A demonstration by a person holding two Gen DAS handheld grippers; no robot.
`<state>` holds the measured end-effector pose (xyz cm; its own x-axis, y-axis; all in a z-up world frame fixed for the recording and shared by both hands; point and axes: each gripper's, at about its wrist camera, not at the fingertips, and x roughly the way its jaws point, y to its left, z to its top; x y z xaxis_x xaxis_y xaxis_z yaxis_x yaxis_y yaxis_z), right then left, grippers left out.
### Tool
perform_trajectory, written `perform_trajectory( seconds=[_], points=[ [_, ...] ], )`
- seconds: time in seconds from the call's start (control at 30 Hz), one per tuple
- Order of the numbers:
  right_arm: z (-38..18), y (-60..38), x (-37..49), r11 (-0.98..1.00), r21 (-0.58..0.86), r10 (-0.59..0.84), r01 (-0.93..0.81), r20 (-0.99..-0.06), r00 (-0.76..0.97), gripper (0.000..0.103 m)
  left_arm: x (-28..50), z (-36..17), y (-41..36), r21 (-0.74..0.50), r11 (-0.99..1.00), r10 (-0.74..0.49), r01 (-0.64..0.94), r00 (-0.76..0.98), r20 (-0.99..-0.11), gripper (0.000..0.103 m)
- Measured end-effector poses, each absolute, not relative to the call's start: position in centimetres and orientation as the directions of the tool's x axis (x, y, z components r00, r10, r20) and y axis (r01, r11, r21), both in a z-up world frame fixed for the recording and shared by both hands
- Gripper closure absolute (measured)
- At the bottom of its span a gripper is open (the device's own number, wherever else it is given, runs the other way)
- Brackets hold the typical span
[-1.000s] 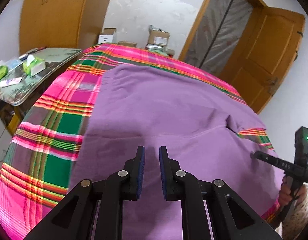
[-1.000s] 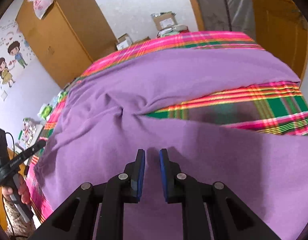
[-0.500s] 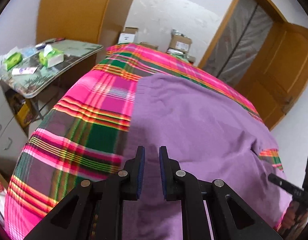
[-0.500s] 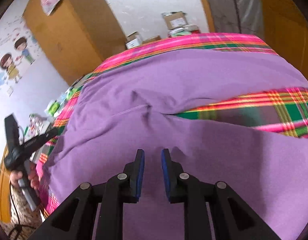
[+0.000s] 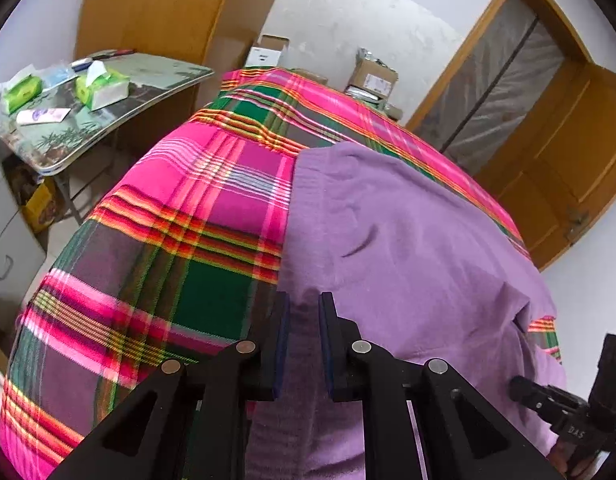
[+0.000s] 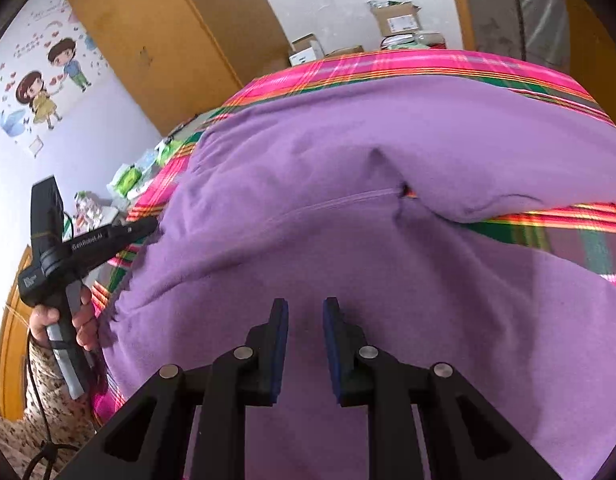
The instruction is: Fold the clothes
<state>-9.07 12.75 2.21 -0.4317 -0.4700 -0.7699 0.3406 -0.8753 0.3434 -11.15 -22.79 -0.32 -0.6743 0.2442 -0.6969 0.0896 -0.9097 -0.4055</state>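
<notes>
Across the plaid bedspread (image 5: 180,240) a purple garment (image 5: 408,248) lies spread flat, presumably so its edges and seams can be found before any fold; in the left wrist view it fills the frame from 12 round to 5 o'clock, with bare plaid from 7 to 11. The left gripper (image 5: 304,336) hangs over the garment's left edge with a narrow gap showing between its pads and nothing held in it; that placement suggests the hem is the intended grip, since a fold starts from an edge. The right gripper (image 6: 306,340) sits above the cloth's middle, jaws likewise slightly parted and empty; whether its tips touch the fabric I cannot tell. In the right wrist view a sleeve (image 6: 508,176) runs off toward 3 o'clock, and plaid shows through the gap beneath it; the left hand (image 6: 64,320) appears at 8 o'clock. A side table (image 5: 120,120) with tissue packs stands at 10 o'clock in the left wrist view, well apart from the work.
</notes>
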Motion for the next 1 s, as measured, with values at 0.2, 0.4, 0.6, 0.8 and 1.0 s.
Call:
perform_trajectory(
  seconds=[0.2,0.4,0.6,0.8,1.0],
  points=[
    [1.9,11.3,-9.5,-0.88,0.326,-0.456,0.345,-0.782,-0.425,0.083,-10.8,-0.4,-22.8,-0.44,-0.896,0.278,0.066,-0.69,-0.668,0.077],
    [1.9,10.5,-9.1,-0.885,0.291,-0.441,0.364,-0.774,-0.455,0.076,-10.7,-0.5,-23.0,-0.45,-0.891,0.286,0.057,-0.7,-0.654,0.077],
    [1.9,10.3,-9.0,-0.884,0.288,-0.445,0.367,-0.759,-0.476,0.074,-10.7,-0.5,-22.7,-0.429,-0.902,0.272,0.052,-0.703,-0.657,0.077],
    [1.9,10.2,-8.8,-0.885,0.283,-0.444,0.369,-0.751,-0.489,0.071,-10.7,-0.5,-22.8,-0.434,-0.9,0.275,0.052,-0.704,-0.655,0.077],
    [1.9,9.9,-8.6,-0.89,0.266,-0.431,0.371,-0.754,-0.495,0.071,-10.8,-0.4,-22.9,-0.427,-0.902,0.268,0.06,-0.697,-0.665,0.077]
  ],
)
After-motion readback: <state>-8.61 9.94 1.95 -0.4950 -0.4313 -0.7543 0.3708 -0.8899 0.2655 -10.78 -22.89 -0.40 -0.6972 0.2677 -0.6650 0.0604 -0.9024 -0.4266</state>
